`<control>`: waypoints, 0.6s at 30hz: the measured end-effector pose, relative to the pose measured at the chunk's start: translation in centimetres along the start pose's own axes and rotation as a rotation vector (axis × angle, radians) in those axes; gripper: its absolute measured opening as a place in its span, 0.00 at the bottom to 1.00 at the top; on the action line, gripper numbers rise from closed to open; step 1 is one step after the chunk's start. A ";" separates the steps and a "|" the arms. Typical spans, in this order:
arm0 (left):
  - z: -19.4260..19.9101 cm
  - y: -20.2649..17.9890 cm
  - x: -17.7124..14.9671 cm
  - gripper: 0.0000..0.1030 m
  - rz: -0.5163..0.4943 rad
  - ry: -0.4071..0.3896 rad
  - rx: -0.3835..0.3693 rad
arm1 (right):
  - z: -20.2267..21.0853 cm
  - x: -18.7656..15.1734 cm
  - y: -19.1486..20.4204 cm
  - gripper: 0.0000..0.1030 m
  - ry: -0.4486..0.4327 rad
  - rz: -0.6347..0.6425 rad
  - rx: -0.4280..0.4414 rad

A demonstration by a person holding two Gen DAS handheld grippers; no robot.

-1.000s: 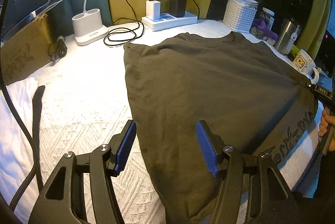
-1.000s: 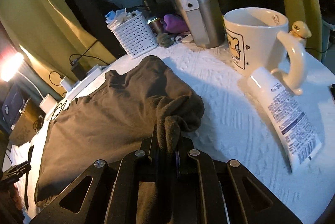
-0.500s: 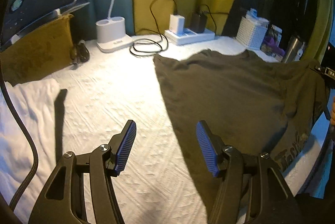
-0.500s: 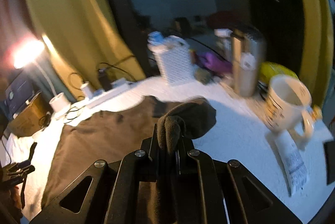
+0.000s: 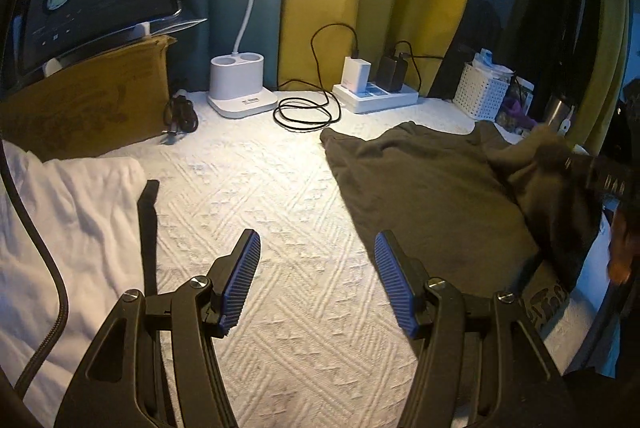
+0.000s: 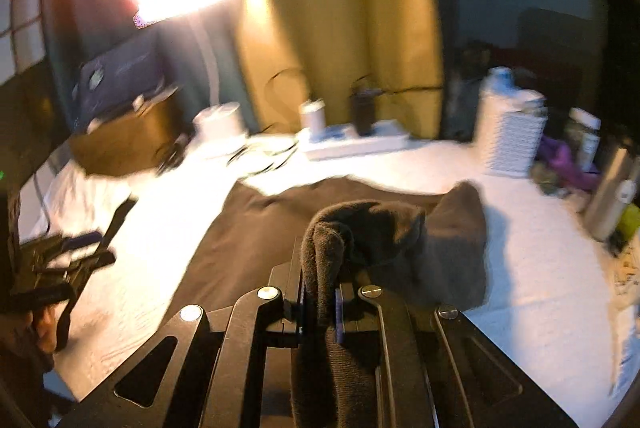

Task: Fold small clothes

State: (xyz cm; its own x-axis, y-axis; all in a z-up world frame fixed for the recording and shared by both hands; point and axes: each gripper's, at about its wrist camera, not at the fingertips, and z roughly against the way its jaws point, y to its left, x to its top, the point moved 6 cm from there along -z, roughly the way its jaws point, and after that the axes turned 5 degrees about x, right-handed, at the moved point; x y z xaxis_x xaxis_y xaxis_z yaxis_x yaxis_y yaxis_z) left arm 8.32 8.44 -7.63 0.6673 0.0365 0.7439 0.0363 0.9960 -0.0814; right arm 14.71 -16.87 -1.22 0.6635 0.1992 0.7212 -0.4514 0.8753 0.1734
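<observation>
A dark olive T-shirt point(image 5: 432, 188) lies on the white textured cover point(image 5: 280, 228), its right edge lifted and folded over toward the left. My right gripper point(image 6: 322, 292) is shut on a bunched fold of that T-shirt point(image 6: 400, 236) and holds it above the rest of the cloth. It shows at the right edge of the left wrist view as my right gripper point(image 5: 600, 176), with a hand below it. My left gripper point(image 5: 316, 280) hangs open over bare cover, left of the shirt, with nothing between its blue pads point(image 5: 240, 280). It shows blurred at the left as my left gripper point(image 6: 68, 260).
A white garment point(image 5: 68, 228) lies at the left with a black strap point(image 5: 148, 228) beside it. Along the back stand a cardboard box point(image 5: 88, 100), a lamp base point(image 5: 240, 88), a coiled cable point(image 5: 304, 112), a power strip point(image 5: 376, 96), a white basket point(image 5: 484, 92) and a steel tumbler point(image 6: 612, 200).
My right gripper has lifted the shirt's right edge and carried it leftward over the shirt, rolling as it went. My left gripper has drifted left, off the shirt and over bare cover.
</observation>
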 end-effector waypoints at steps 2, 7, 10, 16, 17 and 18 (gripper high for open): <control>0.1 0.3 -0.2 0.58 0.005 0.001 -0.003 | -1.5 -1.2 2.2 0.10 0.044 0.022 0.031; 0.3 1.0 -1.0 0.58 0.009 0.006 -0.012 | -3.9 -4.2 7.0 0.10 0.128 0.083 0.077; 0.3 1.2 -1.3 0.58 0.013 0.012 -0.013 | -4.8 -5.8 9.2 0.10 0.168 0.124 0.105; 0.8 0.9 -1.8 0.58 0.007 0.015 -0.018 | -6.9 -9.1 11.0 0.13 0.260 0.159 0.073; 0.9 0.7 -1.8 0.58 0.004 0.014 -0.019 | -6.9 -9.2 11.2 0.20 0.257 0.166 0.066; 1.0 0.6 -1.8 0.58 0.002 0.013 -0.019 | -6.8 -9.2 11.4 0.27 0.258 0.169 0.069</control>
State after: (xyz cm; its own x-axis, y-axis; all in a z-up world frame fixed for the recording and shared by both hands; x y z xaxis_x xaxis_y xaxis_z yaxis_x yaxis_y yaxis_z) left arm 6.38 9.08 -8.39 0.6771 0.0377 0.7349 0.0486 0.9942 -0.0957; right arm 7.51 -5.76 -10.41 0.7013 0.4519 0.5514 -0.6014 0.7903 0.1173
